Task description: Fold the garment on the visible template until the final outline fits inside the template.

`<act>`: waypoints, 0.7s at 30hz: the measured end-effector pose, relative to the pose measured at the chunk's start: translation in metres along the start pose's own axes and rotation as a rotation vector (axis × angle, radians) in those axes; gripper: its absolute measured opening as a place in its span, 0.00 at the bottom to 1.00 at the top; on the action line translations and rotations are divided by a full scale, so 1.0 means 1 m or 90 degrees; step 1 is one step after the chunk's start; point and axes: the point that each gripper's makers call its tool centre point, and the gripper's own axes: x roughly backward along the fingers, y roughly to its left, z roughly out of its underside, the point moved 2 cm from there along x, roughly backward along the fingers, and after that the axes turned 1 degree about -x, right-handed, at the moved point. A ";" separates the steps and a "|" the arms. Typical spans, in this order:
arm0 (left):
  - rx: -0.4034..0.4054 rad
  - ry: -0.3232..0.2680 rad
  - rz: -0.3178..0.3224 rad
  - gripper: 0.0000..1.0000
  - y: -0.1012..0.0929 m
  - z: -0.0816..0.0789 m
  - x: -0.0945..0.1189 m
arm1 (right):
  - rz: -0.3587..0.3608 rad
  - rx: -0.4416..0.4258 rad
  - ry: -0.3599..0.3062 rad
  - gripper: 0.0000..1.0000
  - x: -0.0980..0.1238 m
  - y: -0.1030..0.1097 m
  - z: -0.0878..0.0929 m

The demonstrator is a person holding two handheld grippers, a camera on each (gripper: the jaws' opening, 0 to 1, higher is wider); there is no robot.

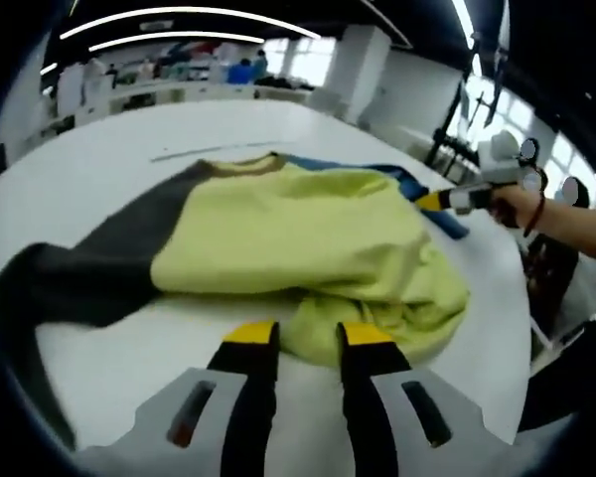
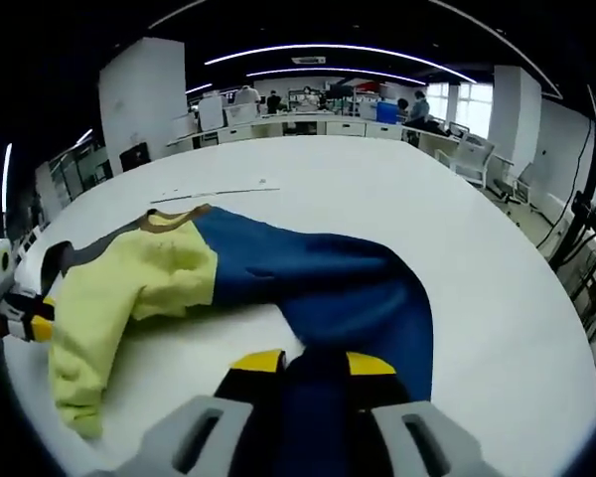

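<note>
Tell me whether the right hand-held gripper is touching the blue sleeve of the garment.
Touching. In the right gripper view, the right hand-held gripper has its yellow-tipped jaws on either side of the blue fabric sleeve, with the cloth running down between them.

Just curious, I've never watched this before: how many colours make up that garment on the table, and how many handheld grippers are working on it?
Garment colour panels:
Yellow-green: 1
Blue: 1
Dark grey: 1
Handheld grippers: 2, left gripper and right gripper
Total: 3 colours, 2 grippers, all on one white table.
</note>
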 end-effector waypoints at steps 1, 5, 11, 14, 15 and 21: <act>-0.005 0.003 -0.001 0.20 0.000 0.001 0.000 | 0.002 0.014 -0.009 0.17 0.000 -0.001 -0.003; -0.025 0.013 -0.013 0.14 0.002 0.002 0.000 | 0.006 0.028 -0.003 0.11 0.000 -0.004 -0.002; -0.020 0.027 -0.040 0.02 0.008 0.004 0.000 | 0.012 0.036 -0.005 0.00 0.000 -0.010 -0.002; -0.039 0.036 -0.050 0.01 0.006 0.005 0.002 | 0.006 0.039 -0.001 0.00 0.002 -0.011 -0.002; -0.041 0.040 -0.054 0.01 0.005 0.005 0.003 | 0.006 0.041 0.000 0.00 0.003 -0.012 -0.002; -0.045 0.032 -0.096 0.00 0.001 0.007 0.017 | -0.003 0.049 -0.011 0.00 0.016 -0.020 -0.008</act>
